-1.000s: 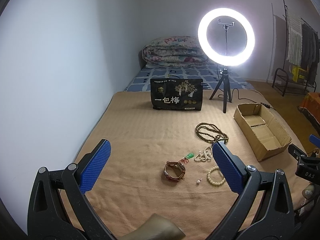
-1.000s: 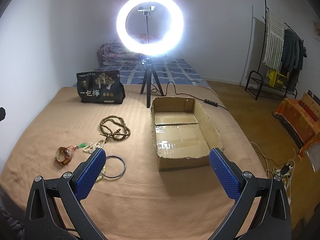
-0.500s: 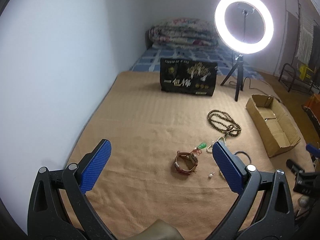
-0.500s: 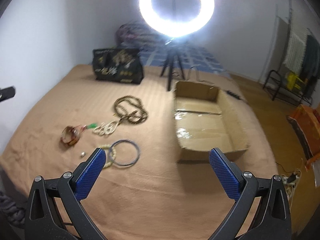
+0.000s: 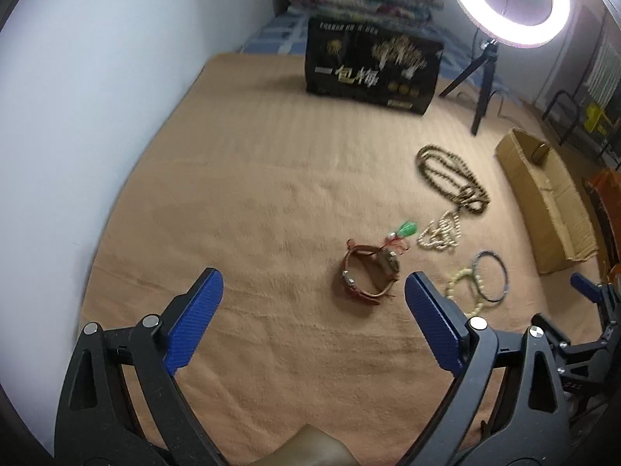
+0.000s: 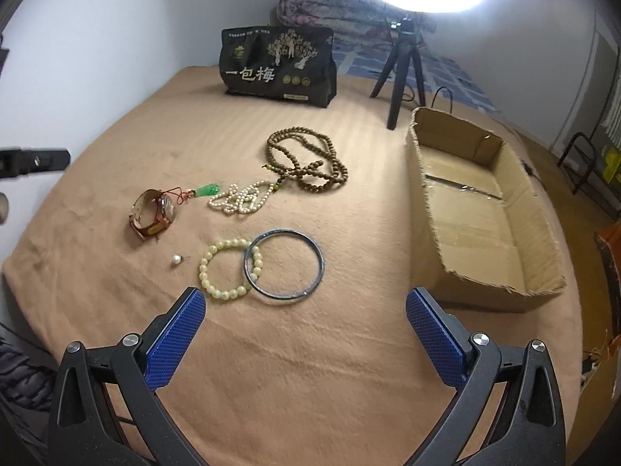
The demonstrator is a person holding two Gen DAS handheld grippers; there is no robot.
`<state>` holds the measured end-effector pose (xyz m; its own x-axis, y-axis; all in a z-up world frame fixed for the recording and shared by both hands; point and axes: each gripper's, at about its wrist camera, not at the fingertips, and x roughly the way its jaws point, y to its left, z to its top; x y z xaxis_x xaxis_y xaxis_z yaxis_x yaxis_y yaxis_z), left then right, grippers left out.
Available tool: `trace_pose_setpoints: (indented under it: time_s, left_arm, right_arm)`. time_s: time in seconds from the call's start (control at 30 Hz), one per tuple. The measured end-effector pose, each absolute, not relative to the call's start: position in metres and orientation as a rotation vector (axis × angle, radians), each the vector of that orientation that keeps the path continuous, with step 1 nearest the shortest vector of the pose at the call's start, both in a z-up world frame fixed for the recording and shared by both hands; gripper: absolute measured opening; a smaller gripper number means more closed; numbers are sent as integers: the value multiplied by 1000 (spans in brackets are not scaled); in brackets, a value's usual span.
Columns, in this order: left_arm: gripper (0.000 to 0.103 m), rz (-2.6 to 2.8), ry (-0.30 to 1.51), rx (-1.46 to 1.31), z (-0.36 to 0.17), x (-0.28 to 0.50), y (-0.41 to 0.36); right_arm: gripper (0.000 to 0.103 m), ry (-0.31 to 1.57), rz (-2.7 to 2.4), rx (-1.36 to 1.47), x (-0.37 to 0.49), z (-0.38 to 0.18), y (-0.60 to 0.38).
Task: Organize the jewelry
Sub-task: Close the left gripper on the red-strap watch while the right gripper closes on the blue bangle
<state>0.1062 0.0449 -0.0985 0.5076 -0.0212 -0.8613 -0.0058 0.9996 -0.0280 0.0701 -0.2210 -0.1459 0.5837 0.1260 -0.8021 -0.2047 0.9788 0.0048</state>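
Note:
Jewelry lies on a tan blanket (image 6: 271, 349). A brown-strapped watch (image 5: 368, 272) (image 6: 153, 209) sits just ahead of my left gripper (image 5: 312, 283), nearer its right finger. Those jaws are closing, wide apart, with nothing between them. Beyond lie a green pendant (image 6: 207, 190), a white pearl string (image 6: 240, 198) and a brown bead necklace (image 6: 306, 159). A cream bead bracelet (image 6: 202, 272) overlaps a blue bangle (image 6: 287, 232) right in front of my right gripper (image 6: 306, 299), which is open and empty. A pearl stud (image 6: 176, 259) rests left of the bracelet.
An open cardboard box (image 6: 473, 225) stands on the right. At the back stand a black printed bag (image 6: 277, 66) and a ring light on a tripod (image 6: 403, 73). A white wall runs along the left. The blanket's front edge drops off at lower left.
Both grippers have sunk and tipped downward toward the blanket, so the jewelry is nearer and larger. The watch now lies close to the left fingers, the bracelet and bangle close to the right ones.

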Motion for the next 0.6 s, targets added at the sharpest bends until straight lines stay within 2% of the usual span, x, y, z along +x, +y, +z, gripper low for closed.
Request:
trace_pose_setpoints:
  time_s: [0.13,0.23,0.37,0.6]
  left_arm:
    - [95,15,1127,-83,-123,123,54]
    - [82,21,1179,-91,-140,132,56]
    - [75,1,1209,-81,-153,138,54]
    - [70,-22,1260,-139,-167,150,52]
  right_arm:
    - [103,939,207,-92,81,-152,-218]
    - [103,959,227,-78,87,-159,-217]
    - [103,988,236,-72,95,-171,-215]
    - [103,1052,244,-33,114,-189,-212]
